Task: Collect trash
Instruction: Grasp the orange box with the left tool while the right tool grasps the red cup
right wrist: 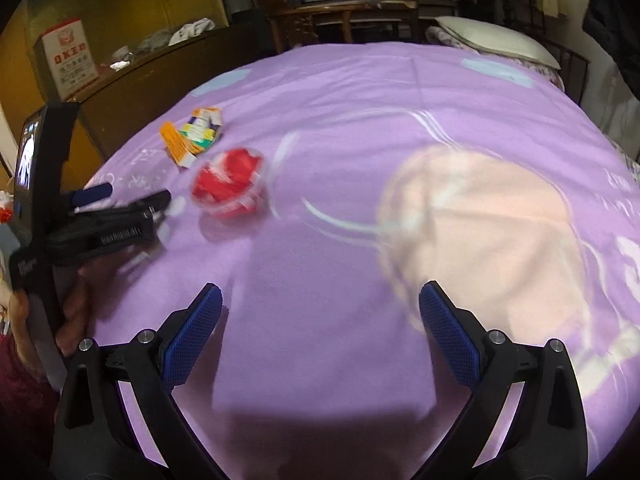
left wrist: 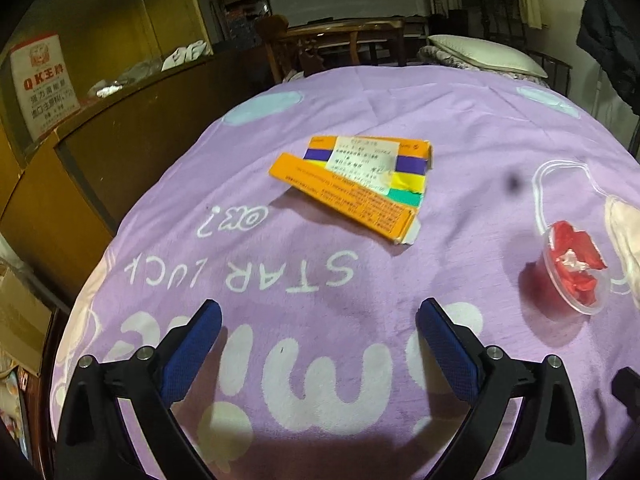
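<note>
Purple blanket-covered bed [left wrist: 400,128], dim cluttered room behind. Mid-bed: 1 flattened orange box [left wrist: 352,184], light, stiff card, so pinch a long edge. Nearer the right edge: 1 clear cup [left wrist: 572,268] w/ red wrappers, thin, crushable; take it by the rim. Left gripper [left wrist: 318,330] spread wide, empty; right gripper [right wrist: 320,320] spread too, nothing between.

A home bedroom; purple bedspread [left wrist: 360,120], pillow [left wrist: 484,54], wooden cabinets [left wrist: 132,148].
</note>
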### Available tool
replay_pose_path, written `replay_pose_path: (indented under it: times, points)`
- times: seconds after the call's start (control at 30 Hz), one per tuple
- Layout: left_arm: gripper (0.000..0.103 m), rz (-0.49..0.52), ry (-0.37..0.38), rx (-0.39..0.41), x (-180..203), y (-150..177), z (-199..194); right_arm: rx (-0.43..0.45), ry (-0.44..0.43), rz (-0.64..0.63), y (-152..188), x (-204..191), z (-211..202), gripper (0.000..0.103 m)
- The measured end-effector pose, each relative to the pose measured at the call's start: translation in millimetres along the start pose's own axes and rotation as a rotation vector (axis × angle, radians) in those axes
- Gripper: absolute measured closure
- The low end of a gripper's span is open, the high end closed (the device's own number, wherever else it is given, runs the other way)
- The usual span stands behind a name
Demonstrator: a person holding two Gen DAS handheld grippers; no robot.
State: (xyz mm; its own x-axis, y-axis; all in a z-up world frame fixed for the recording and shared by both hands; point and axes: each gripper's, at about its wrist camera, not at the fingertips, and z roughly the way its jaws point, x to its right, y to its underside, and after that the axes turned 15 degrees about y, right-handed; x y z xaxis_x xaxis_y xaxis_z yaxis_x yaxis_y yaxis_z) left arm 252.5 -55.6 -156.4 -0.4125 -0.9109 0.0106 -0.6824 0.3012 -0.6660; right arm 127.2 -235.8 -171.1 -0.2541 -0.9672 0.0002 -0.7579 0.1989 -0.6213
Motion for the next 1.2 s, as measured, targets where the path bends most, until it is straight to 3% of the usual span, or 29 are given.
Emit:
replay_pose_path:
  times: [0.37,0.57,0.63,0.67,0.77,0.87,1.03,1.2]
  points:
    - [0.006,-0.066,0.014,-0.016,-13,2,1,-0.015,-0.03,-0.068,-30,-36,22,0.007]
    - [0.006,-0.089,0.03,-0.027,-17,1,3,0.037,-0.024,-0.099,-45,-53,30,0.009]
    - [0.006,-0.1,0.041,-0.03,-20,1,4,0.038,-0.031,-0.114,-47,-55,32,0.026]
    - [0.006,-0.105,0.047,-0.03,-21,1,4,0.029,-0.038,-0.114,-47,-55,34,0.049]
    - [0.006,-0.118,0.067,-0.018,-23,1,1,0.059,-0.064,-0.009,-48,-34,28,0.049]
    - [0.006,-0.101,0.161,0.008,-23,-6,-2,0.06,-0.071,0.089,-47,-16,28,0.049]
    - [0.006,-0.151,0.264,0.006,-15,-47,13,0.056,-0.066,0.193,-48,3,31,0.049]
    - [0.006,-0.32,0.223,-0.067,-22,-85,51,0.028,-0.082,0.207,-48,6,38,0.049]
